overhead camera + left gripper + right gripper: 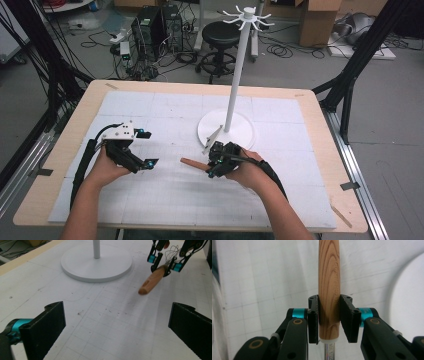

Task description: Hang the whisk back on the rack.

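On the white gridded mat [165,200] beside a hook stand [240,60], your right gripper [216,159] clamps the whisk's wooden handle [329,285] — its long axis points at your left gripper [145,149], wide open, empty, opposite the handle's free end.

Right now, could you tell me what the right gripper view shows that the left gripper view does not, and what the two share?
The right gripper view alone shows the right tool shut on the wooden handle, close enough to read the grain, and the metal shaft below the handle.

The left gripper view alone shows the left tool open with nothing between its jaws, the stand's pole, and wire loops behind the handle.

Both show the handle, the white gridded mat and the stand's round base.
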The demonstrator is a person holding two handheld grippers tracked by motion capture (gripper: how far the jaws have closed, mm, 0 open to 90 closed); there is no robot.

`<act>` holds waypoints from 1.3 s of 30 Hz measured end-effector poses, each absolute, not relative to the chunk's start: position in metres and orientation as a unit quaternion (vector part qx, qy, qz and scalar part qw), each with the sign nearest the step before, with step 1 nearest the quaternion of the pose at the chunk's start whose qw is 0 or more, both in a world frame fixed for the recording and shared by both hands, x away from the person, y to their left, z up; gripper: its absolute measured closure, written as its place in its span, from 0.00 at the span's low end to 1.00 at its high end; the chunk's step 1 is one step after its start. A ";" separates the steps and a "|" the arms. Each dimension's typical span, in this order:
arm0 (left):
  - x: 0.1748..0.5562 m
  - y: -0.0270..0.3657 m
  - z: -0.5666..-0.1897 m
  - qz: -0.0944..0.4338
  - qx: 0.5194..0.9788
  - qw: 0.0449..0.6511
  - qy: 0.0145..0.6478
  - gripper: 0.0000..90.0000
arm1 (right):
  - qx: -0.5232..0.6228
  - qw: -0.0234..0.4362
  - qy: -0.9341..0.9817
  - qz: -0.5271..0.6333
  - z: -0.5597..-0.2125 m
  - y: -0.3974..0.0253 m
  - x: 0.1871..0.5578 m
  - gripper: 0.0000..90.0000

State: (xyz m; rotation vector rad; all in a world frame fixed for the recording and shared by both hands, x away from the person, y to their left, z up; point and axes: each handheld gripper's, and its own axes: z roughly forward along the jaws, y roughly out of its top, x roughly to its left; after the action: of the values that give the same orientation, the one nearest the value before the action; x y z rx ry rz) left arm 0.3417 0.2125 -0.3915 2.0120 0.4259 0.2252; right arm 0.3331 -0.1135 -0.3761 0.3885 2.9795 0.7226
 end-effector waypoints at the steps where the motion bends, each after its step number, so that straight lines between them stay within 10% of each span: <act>1: 0.342 0.213 -0.391 0.094 0.836 0.511 0.176 0.02 | 0.130 0.028 0.961 0.244 -0.372 -0.116 0.333 0.78; 39: 0.342 0.212 -0.392 0.093 0.838 0.509 0.175 0.02 | 0.177 0.093 0.891 0.408 -0.296 -0.185 0.327 0.79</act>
State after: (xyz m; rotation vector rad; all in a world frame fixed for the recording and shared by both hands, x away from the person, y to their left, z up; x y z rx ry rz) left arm 0.3417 0.2120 -0.3918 2.0179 0.4215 0.2246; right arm 0.3268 -0.1846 -0.2961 0.5263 2.6430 1.2120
